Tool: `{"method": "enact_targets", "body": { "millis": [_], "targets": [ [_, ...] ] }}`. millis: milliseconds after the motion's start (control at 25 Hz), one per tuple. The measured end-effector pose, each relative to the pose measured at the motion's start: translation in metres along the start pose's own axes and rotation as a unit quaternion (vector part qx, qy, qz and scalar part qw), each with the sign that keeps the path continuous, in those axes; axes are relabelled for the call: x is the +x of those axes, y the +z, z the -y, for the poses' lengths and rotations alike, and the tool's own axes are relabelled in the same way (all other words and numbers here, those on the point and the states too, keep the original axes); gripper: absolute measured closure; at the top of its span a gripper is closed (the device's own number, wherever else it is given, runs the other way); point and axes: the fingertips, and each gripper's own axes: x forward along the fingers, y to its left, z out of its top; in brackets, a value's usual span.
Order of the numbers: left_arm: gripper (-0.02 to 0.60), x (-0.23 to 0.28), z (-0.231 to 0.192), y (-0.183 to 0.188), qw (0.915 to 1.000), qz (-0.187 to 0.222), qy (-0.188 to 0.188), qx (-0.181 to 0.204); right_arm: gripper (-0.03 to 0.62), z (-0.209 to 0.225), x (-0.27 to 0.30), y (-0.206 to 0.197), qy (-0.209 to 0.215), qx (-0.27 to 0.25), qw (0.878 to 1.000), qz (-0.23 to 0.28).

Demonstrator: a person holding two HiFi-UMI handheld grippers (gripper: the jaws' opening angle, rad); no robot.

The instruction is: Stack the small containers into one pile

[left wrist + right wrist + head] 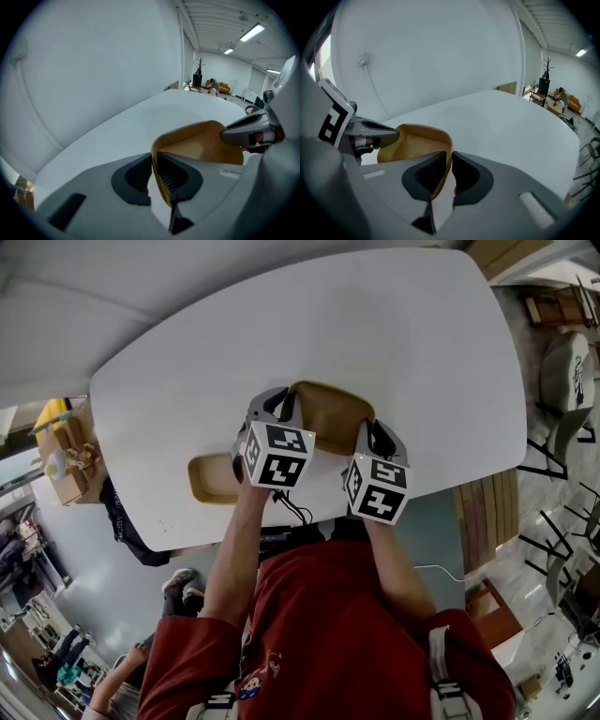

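A tan shallow container (pixel 330 414) is held above the white table (pixel 375 334) between both grippers. My left gripper (pixel 277 409) is shut on its left rim; in the left gripper view the pads (pixel 140 176) pinch the thin tan wall (pixel 161 180) of that container (pixel 201 143). My right gripper (pixel 370 432) is shut on the right rim, where the pads (pixel 426 178) clamp the wall of the same container (pixel 415 140). A second tan container (pixel 211 479) lies on the table near its front edge, left of my left gripper and partly hidden by the marker cube.
The table's front edge (pixel 281 526) runs just below the grippers. Wooden panels (pixel 487 507) and chairs (pixel 567 381) stand to the right of the table. Boxes and clutter (pixel 66 456) sit on the floor at the left.
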Motion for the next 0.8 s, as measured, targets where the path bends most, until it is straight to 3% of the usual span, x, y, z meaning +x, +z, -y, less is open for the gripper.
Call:
{"method": "enact_targets", "body": {
  "millis": [440, 800],
  "targets": [
    [0.54, -0.04, -0.002, 0.015, 0.9956, 0.064, 0.048, -0.048, 0.565, -0.004, -0.02, 0.033, 0.013, -0.035, 0.998, 0.052],
    [0.54, -0.079, -0.005, 0.025, 0.9844, 0.121, 0.093, -0.088, 0.569, -0.015, -0.038, 0.063, 0.034, -0.084, 0.99, 0.105]
  ]
}}
